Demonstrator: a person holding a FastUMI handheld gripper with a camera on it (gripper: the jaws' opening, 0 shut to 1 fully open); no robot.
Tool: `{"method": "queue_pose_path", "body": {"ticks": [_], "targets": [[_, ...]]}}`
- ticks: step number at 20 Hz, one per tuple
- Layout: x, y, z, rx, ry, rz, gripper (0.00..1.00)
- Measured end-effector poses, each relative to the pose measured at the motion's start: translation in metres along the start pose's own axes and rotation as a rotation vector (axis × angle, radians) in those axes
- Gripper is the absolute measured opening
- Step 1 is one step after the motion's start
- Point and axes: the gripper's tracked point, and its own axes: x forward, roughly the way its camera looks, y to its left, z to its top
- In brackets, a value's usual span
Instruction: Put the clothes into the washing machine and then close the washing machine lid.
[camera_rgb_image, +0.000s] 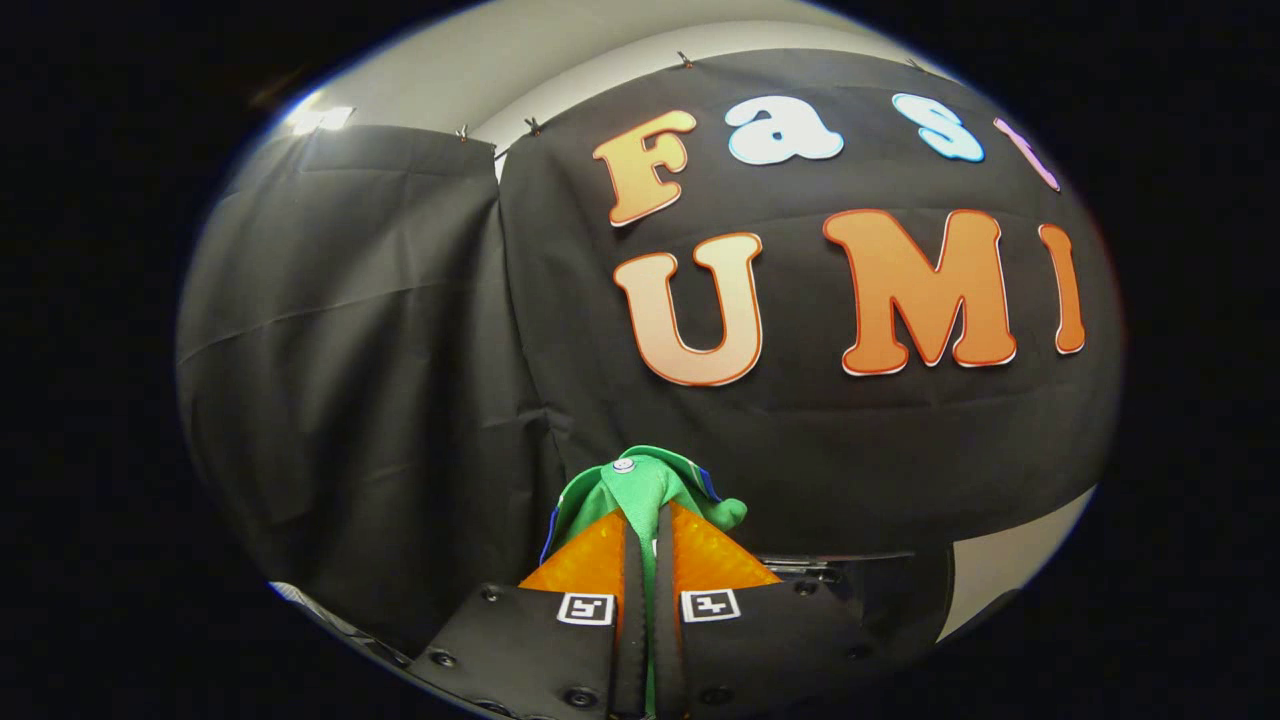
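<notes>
Black cloth walls are faced, with the gripper (645, 545) raised. A green garment (640, 490) is pinched between the closed fingers, bunched just beyond their tips. What may be the washing machine (860, 580) lies low, right of the fingers.

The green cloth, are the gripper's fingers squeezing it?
Touching. In the gripper view the gripper is shut on the green cloth: both fingers press a fold between them, the rest bunching above their tips.
</notes>
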Motion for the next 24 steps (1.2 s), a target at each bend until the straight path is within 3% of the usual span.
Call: {"method": "queue_pose_path", "body": {"ticks": [8,15,21,24], "targets": [[0.027,-0.021,-0.093,0.065,0.16,-0.035,0.11],[0.035,-0.037,-0.206,0.127,0.353,-0.063,0.11],[0.071,-0.06,-0.312,0.2,0.554,-0.143,0.11],[0.088,-0.061,-0.333,0.227,0.642,-0.196,0.11]]}}
